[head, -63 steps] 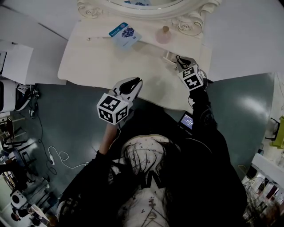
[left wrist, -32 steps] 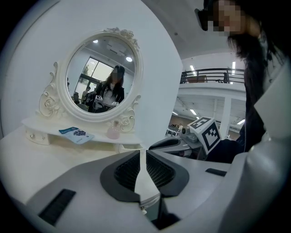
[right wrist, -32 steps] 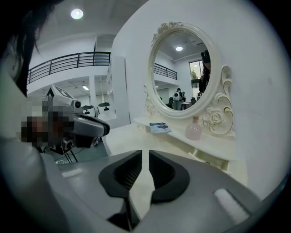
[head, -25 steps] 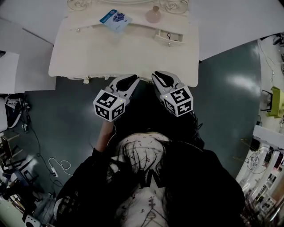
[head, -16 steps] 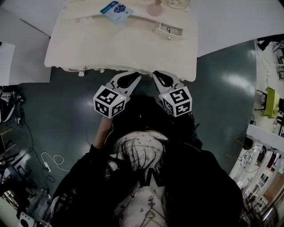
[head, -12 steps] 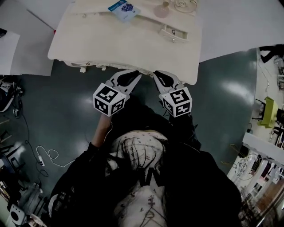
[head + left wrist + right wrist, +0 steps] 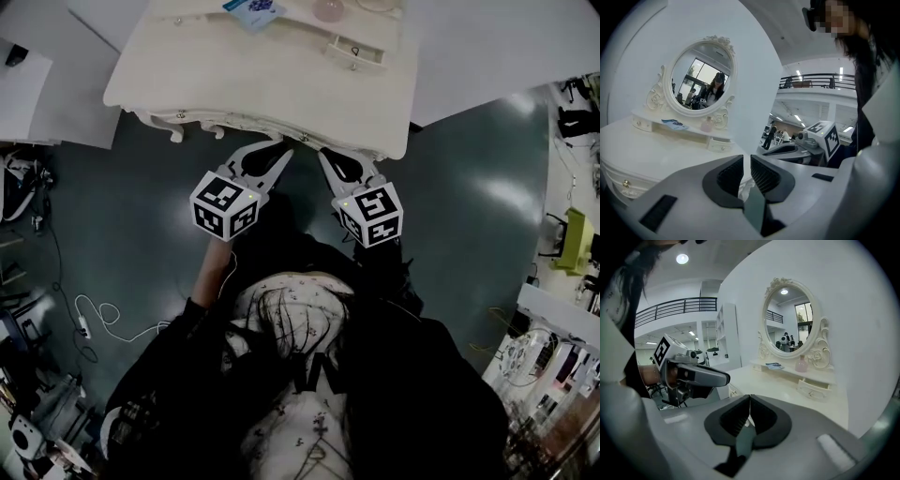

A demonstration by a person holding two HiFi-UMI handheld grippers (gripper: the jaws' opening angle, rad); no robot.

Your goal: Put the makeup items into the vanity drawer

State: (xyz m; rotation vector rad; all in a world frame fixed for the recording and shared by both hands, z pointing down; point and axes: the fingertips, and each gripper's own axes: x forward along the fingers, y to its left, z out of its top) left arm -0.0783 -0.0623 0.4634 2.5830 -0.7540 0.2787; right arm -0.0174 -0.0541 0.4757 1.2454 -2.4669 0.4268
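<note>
The cream vanity [image 7: 234,75] fills the top of the head view. On its back shelf lie a blue packet [image 7: 255,7] and a pink bottle [image 7: 330,9]. To their right a small drawer [image 7: 354,52] stands open. Both grippers hang off the table's front edge, side by side, with nothing held. My left gripper [image 7: 281,150] shows only a thin slit between its pads. My right gripper [image 7: 323,153] is fully shut. The left gripper view shows the drawer [image 7: 719,144], bottle [image 7: 708,124] and packet [image 7: 675,124] far ahead. The right gripper view shows the same drawer [image 7: 811,389] and bottle [image 7: 801,364].
An oval mirror [image 7: 701,77] stands behind the shelf. A front drawer knob [image 7: 178,116] sits under the table's edge. White cables [image 7: 94,314] lie on the dark green floor at left. White panels [image 7: 37,84] flank the vanity.
The right gripper has left the small open drawer and drawn back beside the left one. Both have since backed off past the table's front edge, and the vanity sits higher in view.
</note>
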